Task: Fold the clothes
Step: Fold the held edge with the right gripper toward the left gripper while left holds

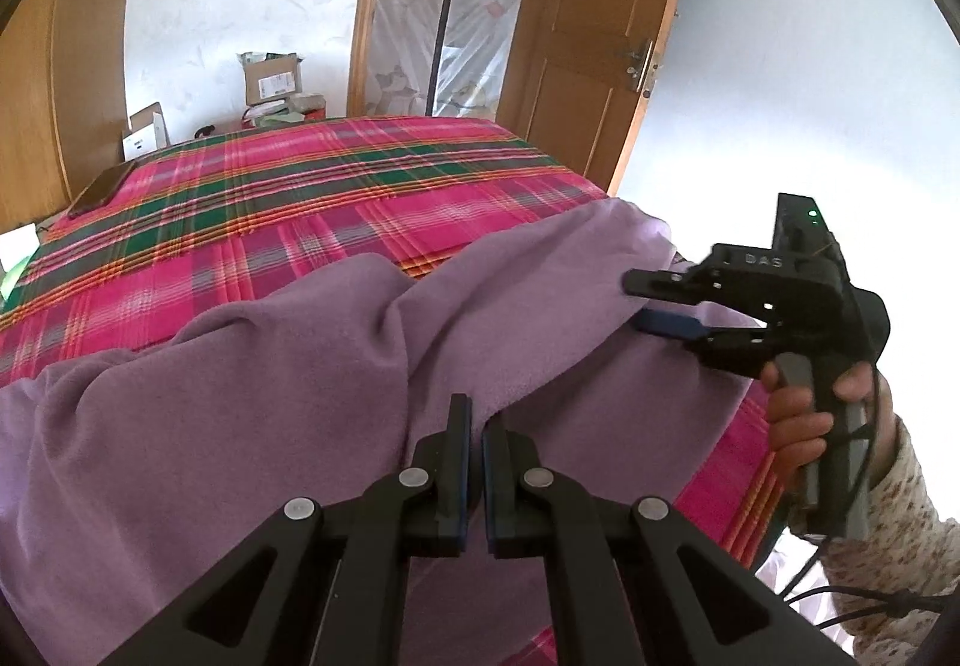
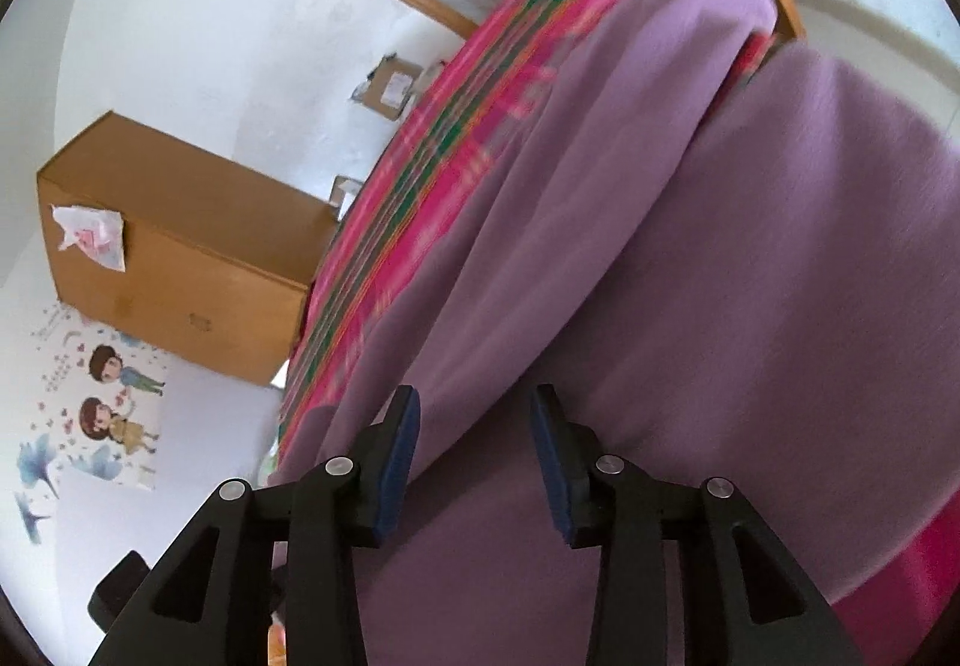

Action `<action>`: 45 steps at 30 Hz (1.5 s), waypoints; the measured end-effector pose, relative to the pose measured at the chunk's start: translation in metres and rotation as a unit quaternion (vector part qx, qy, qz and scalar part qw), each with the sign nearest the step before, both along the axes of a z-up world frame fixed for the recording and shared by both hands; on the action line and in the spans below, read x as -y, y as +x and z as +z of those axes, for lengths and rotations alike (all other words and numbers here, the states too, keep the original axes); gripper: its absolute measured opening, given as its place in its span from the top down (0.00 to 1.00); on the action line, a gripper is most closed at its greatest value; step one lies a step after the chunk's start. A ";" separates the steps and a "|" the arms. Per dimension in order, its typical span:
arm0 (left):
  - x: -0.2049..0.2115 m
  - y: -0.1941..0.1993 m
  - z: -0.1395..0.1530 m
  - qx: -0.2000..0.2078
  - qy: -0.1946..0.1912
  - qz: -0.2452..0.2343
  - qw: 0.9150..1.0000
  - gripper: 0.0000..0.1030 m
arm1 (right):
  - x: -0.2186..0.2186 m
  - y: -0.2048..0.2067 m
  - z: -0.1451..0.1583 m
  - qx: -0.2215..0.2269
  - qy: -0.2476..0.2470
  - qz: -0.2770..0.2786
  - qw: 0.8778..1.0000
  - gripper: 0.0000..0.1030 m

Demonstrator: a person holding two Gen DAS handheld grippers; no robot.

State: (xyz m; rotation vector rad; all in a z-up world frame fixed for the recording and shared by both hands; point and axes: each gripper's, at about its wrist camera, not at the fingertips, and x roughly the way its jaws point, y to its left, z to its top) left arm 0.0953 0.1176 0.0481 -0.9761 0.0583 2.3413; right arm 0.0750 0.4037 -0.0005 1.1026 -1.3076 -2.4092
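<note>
A purple fleece garment (image 1: pixel 240 396) lies rumpled across the near part of a bed with a pink and green plaid cover (image 1: pixel 300 198). My left gripper (image 1: pixel 477 414) is shut, pinching a raised fold of the purple fabric between its pads. My right gripper (image 1: pixel 639 304), held by a person's hand (image 1: pixel 798 414), stands open at the garment's right side, with the fabric edge near its blue pads. In the right wrist view the right gripper (image 2: pixel 474 396) hangs open just over the purple garment (image 2: pixel 720 276), its pads not pressing on anything.
Beyond the bed, cardboard boxes (image 1: pixel 273 81) stand against the white wall beside an open wooden door (image 1: pixel 588 36). A dark flat object (image 1: pixel 102 189) lies on the bed's far left corner. A wooden cabinet (image 2: pixel 180 258) stands left of the bed.
</note>
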 end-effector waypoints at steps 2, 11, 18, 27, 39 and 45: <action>0.000 0.001 0.002 0.000 0.003 -0.001 1.000 0.97 | 0.007 -0.003 -0.001 0.001 -0.007 0.006 1.000 0.61; 0.002 0.006 0.005 -0.002 0.009 -0.006 1.000 0.97 | 0.001 -0.021 0.003 -0.016 -0.019 -0.035 0.999 0.60; 0.001 0.007 0.001 0.003 0.007 -0.007 1.000 0.97 | -0.012 -0.022 0.004 -0.011 0.009 -0.061 0.998 0.74; -0.002 0.012 0.001 0.000 0.003 -0.011 1.000 0.97 | -0.012 -0.015 0.019 -0.039 0.071 -0.069 0.994 0.92; -0.006 0.028 0.025 -0.041 0.015 -0.019 0.999 0.97 | -0.006 0.014 0.078 -0.124 0.158 -0.094 0.975 0.93; -0.007 0.037 0.030 -0.045 0.014 -0.029 0.998 0.97 | -0.003 0.033 0.096 -0.149 0.188 -0.102 0.965 0.93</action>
